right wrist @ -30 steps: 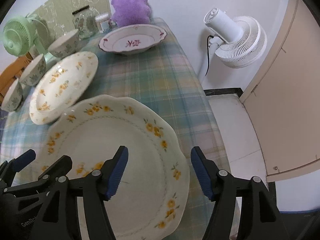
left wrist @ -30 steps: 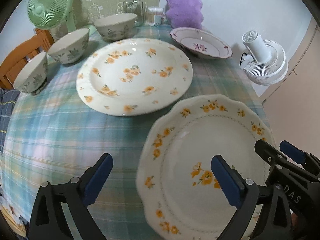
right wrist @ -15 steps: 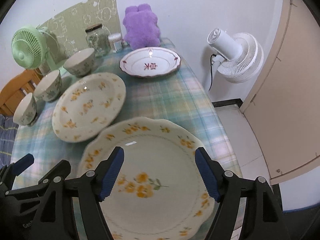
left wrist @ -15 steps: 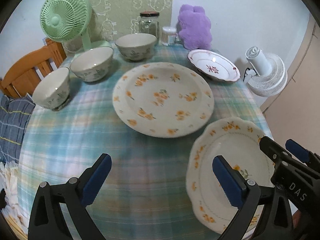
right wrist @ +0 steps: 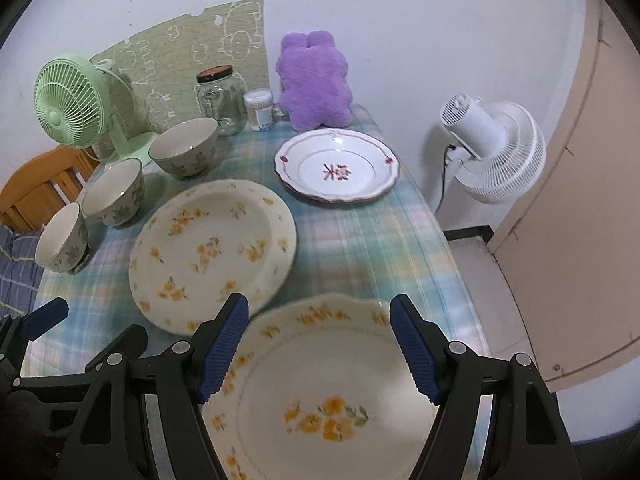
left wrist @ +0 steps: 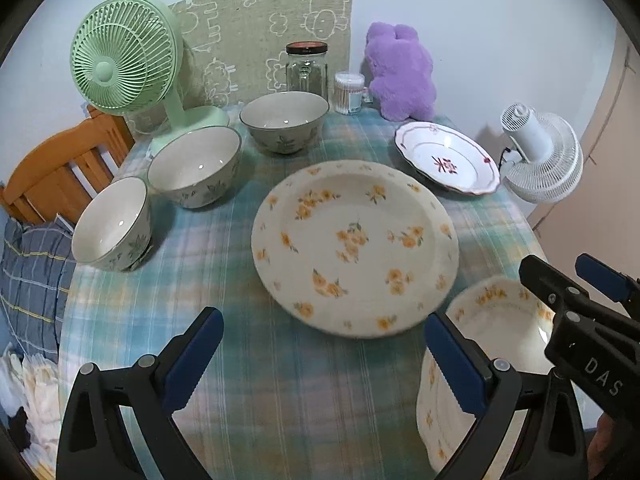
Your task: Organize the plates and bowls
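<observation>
Plates first: the scalloped cream ceramic plate with yellow flowers [right wrist: 320, 392] lies on the checked tablecloth [left wrist: 248, 380] near our edge, free for stacking. Our right gripper [right wrist: 320, 352] and left gripper [left wrist: 316, 364] hover wide, holding nothing.

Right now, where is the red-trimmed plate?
The red-trimmed plate sits on the plaid tablecloth toward the far right in both wrist views, just in front of the purple plush toy, beyond the round yellow-flowered plate.
</observation>
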`<control>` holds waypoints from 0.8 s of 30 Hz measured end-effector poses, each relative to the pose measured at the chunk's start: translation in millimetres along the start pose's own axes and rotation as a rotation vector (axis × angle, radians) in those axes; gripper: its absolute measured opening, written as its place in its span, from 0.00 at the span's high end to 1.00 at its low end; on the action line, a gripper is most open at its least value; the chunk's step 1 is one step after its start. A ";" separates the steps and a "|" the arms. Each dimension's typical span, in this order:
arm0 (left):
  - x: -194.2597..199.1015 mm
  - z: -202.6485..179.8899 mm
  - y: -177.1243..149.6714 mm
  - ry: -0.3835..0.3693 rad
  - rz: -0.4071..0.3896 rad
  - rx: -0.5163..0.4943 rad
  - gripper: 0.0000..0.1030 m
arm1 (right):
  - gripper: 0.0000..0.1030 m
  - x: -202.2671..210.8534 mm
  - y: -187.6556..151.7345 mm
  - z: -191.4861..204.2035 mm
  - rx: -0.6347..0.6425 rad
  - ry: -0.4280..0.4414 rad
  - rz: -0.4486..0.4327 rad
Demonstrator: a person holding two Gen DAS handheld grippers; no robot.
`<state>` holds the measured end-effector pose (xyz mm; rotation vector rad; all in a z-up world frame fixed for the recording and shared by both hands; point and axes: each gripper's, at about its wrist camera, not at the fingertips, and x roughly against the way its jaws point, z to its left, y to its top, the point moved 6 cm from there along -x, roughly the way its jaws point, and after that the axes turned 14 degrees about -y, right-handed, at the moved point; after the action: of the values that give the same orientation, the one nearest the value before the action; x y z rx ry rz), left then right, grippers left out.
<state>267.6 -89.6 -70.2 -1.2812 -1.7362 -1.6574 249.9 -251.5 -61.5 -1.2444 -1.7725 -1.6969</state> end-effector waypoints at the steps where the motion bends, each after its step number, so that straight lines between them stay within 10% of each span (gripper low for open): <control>1: -3.7 1.3 4.6 0.008 -0.001 0.004 0.02 | 0.26 -3.7 5.5 3.6 0.004 0.005 0.001; 24: -110.9 55.0 60.0 0.107 0.056 0.138 0.04 | 0.26 -127.3 81.9 74.5 0.073 0.071 0.075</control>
<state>387.1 -82.3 -138.1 -1.1461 -1.7035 -1.5182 404.4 -233.6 -126.9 -1.1895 -1.7090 -1.6005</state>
